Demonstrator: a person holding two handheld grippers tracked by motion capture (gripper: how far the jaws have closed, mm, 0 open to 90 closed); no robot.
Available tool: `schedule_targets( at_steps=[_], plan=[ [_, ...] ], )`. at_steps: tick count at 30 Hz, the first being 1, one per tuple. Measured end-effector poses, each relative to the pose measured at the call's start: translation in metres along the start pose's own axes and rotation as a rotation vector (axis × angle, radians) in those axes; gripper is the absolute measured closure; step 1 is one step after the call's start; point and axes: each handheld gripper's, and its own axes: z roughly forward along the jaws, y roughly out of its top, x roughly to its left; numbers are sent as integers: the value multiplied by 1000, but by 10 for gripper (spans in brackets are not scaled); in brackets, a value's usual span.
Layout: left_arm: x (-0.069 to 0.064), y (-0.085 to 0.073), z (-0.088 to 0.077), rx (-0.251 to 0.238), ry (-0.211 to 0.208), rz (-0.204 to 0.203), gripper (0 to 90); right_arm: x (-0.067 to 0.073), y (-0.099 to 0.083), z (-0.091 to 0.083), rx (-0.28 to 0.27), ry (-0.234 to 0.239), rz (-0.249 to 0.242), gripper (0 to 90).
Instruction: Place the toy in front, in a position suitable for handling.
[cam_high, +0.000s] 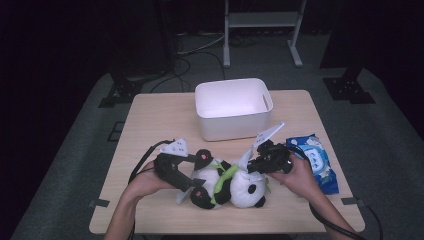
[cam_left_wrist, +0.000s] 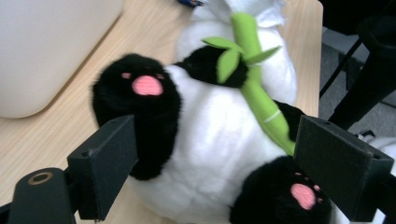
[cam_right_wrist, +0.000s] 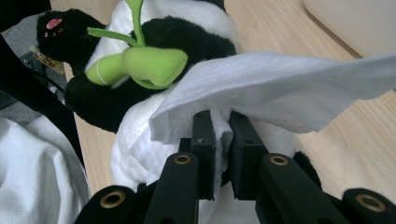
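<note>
While the toy panda (cam_high: 227, 185) lies on its back near the front edge of the wooden table (cam_high: 165, 117), both grippers work on it. The left gripper (cam_high: 192, 185) comes in from the left with its jaws spread wide on either side of the panda's lower body; in the left gripper view the pads (cam_left_wrist: 107, 158) stand beside the black feet with pink soles, and I cannot tell whether they press the plush. A green bamboo stalk (cam_left_wrist: 254, 74) runs across the panda's white belly. The right gripper (cam_high: 250, 167) has its jaws closed tight on a white wipe (cam_right_wrist: 280, 88), which drapes over the panda's white body just above the jaws. A white bin (cam_high: 232, 107) stands behind the panda, towards the far side of the table. A blue wipe packet (cam_high: 317, 160) lies on the table beside the right hand (cam_high: 297, 172).
</note>
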Motion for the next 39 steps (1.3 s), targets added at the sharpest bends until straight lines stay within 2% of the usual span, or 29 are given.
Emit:
schedule_targets(
  at_steps=[3, 7, 12, 13, 14, 15, 16, 17, 19, 20, 22, 26, 27, 30, 31, 32, 36, 39],
  plan=[
    [9, 1, 3, 32, 21, -8, 122, 0, 0, 1, -3, 5, 0, 810],
    [21, 5, 11, 68, 14, -29, 122, 0, -2, 0, -17, 18, -3, 810],
    [30, 9, 22, 91, -10, -49, 135, 2, -4, 0, -26, 32, -9, 810],
    [35, 10, 27, 124, -24, -77, 171, 2, -5, 0, -30, 38, -16, 811],
    [38, 11, 29, 130, -41, -93, 225, 3, -5, 0, -30, 39, -16, 810],
    [41, 11, 31, 124, -63, -101, 255, 3, -5, 0, -27, 35, -18, 810],
    [42, 12, 32, 123, -66, -97, 344, 2, -5, 0, -24, 34, -19, 810],
    [43, 13, 33, 126, -68, -104, 373, 1, -5, 0, -21, 35, -14, 810],
    [45, 14, 32, 120, -61, -99, 489, -1, -5, 0, -23, 37, -8, 810],
    [47, 16, 32, 119, -55, -87, 521, -9, -4, 1, -27, 57, 5, 810],
    [49, 18, 32, 103, -35, -83, 546, -14, -3, 1, -33, 65, 18, 809],
    [53, 23, 33, 82, -21, -76, 550, -19, 0, -1, -46, 62, 30, 809],
    [55, 30, 32, 65, 2, -51, 550, -23, 2, -2, -50, 54, 33, 809],
    [56, 37, 30, 47, 26, -31, 544, -26, 5, -4, -56, 46, 35, 809],
    [58, 45, 26, 31, 60, -18, 537, -29, 8, -6, -65, 35, 39, 809],
    [57, 47, 24, 22, 72, -6, 537, -29, 9, -6, -72, 31, 35, 809],
    [50, 42, 23, 6, 79, 51, 538, -28, 18, -8, -79, 24, 23, 809],
    [45, 33, 20, -10, 69, 54, 538, -31, 31, -7, -89, 27, 24, 809]
  ],
)
